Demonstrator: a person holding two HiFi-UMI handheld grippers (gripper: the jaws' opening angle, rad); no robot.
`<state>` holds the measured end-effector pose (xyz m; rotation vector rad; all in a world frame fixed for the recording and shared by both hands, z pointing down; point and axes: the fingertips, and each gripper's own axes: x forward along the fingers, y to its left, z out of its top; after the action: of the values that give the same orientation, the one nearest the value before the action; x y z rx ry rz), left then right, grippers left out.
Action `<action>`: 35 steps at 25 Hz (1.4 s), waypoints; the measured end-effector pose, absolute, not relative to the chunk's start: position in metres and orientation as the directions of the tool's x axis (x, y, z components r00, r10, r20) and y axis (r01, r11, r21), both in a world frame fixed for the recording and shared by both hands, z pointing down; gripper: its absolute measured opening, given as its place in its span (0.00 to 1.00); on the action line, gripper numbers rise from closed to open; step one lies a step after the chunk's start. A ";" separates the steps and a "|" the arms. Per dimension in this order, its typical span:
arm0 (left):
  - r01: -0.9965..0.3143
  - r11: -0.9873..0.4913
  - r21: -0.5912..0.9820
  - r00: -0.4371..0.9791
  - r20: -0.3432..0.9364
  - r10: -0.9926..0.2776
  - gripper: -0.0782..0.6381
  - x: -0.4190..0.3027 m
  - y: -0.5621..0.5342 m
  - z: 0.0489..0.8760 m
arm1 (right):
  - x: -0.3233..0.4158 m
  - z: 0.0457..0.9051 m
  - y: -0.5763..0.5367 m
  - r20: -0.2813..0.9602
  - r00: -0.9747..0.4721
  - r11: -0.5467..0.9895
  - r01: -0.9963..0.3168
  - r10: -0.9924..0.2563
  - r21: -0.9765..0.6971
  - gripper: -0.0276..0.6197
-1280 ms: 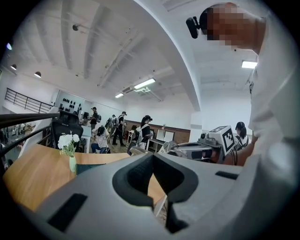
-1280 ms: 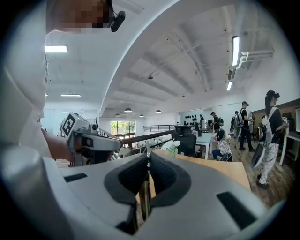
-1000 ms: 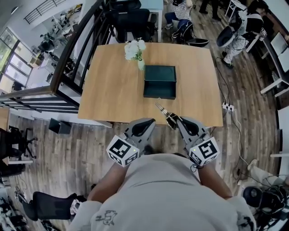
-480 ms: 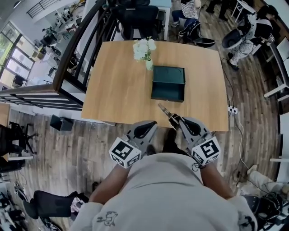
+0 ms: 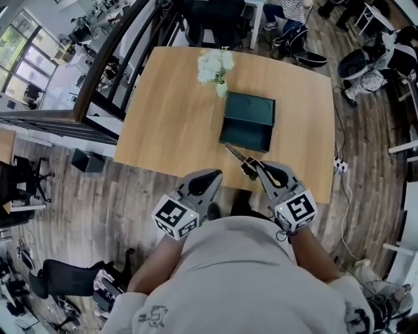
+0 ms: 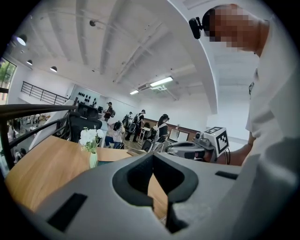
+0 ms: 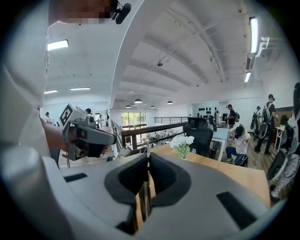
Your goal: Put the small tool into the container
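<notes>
A dark green box [image 5: 249,109] stands open on the wooden table [image 5: 170,124], near its front right. My right gripper [image 5: 255,167] hovers at the table's front edge, shut on a small metal tool [image 5: 236,156] whose tip points at the box's near side. In the right gripper view the thin tool [image 7: 148,149] sticks out from between the closed jaws of the right gripper [image 7: 147,159]. My left gripper [image 5: 218,175] is beside it to the left, over the table edge. The left gripper [image 6: 152,156] has its jaws together and nothing between them.
A vase of white flowers [image 5: 217,67] stands just behind the box. A dark railing [image 5: 111,59] runs along the table's left side. Office chairs [image 5: 215,16] and seated people sit beyond the far edge. A power strip [image 5: 339,166] lies on the floor at right.
Both grippers have moved forward and slightly down toward the table's front edge. The tool stays clamped in the right gripper, its tip nearer the box.
</notes>
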<state>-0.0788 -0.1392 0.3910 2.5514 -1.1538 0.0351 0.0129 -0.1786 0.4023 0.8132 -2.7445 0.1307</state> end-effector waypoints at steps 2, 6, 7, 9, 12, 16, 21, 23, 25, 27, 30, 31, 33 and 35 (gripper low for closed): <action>-0.740 -0.598 0.306 0.661 0.172 -0.730 0.12 -0.075 -0.150 0.395 | 0.016 0.412 -0.196 0.304 -0.808 0.845 -0.535 -0.505 -0.016 0.06; -0.757 -0.571 0.316 0.642 0.199 -0.741 0.12 -0.070 -0.171 0.404 | 0.022 0.430 -0.223 0.348 -0.812 0.860 -0.509 -0.469 -0.031 0.06; -0.763 -0.565 0.315 0.636 0.207 -0.743 0.12 -0.069 -0.177 0.406 | 0.022 0.435 -0.229 0.357 -0.815 0.866 -0.500 -0.457 -0.033 0.06; -0.772 -0.554 0.312 0.626 0.220 -0.748 0.12 -0.067 -0.188 0.411 | 0.022 0.444 -0.240 0.376 -0.819 0.877 -0.479 -0.434 -0.031 0.06; -0.783 -0.534 0.320 0.612 0.239 -0.754 0.12 -0.064 -0.206 0.422 | 0.023 0.464 -0.259 0.409 -0.818 0.890 -0.455 -0.405 -0.027 0.06; -0.794 -0.502 0.342 0.595 0.268 -0.758 0.12 -0.063 -0.222 0.438 | 0.022 0.489 -0.279 0.456 -0.812 0.907 -0.421 -0.364 -0.026 0.06; -0.814 -0.471 0.340 0.573 0.328 -0.751 0.12 -0.064 -0.238 0.467 | 0.018 0.517 -0.300 0.490 -0.811 0.919 -0.392 -0.320 -0.049 0.06; -0.817 -0.457 0.351 0.567 0.345 -0.748 0.12 -0.066 -0.246 0.480 | 0.015 0.529 -0.308 0.501 -0.810 0.924 -0.380 -0.305 -0.051 0.06; -0.821 -0.445 0.358 0.562 0.360 -0.745 0.12 -0.067 -0.253 0.492 | 0.012 0.543 -0.317 0.514 -0.807 0.927 -0.371 -0.290 -0.060 0.06; -0.822 -0.436 0.365 0.559 0.373 -0.741 0.12 -0.068 -0.261 0.501 | 0.011 0.556 -0.324 0.533 -0.801 0.930 -0.363 -0.275 -0.066 0.06; -0.818 -0.434 0.378 0.566 0.389 -0.727 0.12 -0.066 -0.271 0.514 | 0.009 0.574 -0.335 0.561 -0.786 0.936 -0.347 -0.260 -0.052 0.06; -0.816 -0.435 0.382 0.569 0.394 -0.722 0.12 -0.066 -0.275 0.518 | 0.009 0.580 -0.339 0.571 -0.779 0.938 -0.344 -0.259 -0.044 0.06; -0.814 -0.433 0.387 0.571 0.403 -0.715 0.12 -0.066 -0.284 0.527 | 0.007 0.595 -0.349 0.593 -0.764 0.940 -0.341 -0.256 -0.033 0.06; -0.816 -0.428 0.389 0.570 0.412 -0.711 0.12 -0.066 -0.291 0.535 | 0.006 0.610 -0.355 0.612 -0.749 0.942 -0.336 -0.252 -0.023 0.06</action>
<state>-0.0659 -0.2909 0.5347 2.2496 -1.2170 0.2486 0.0058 -0.3554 0.6095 0.4152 -2.4554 0.1738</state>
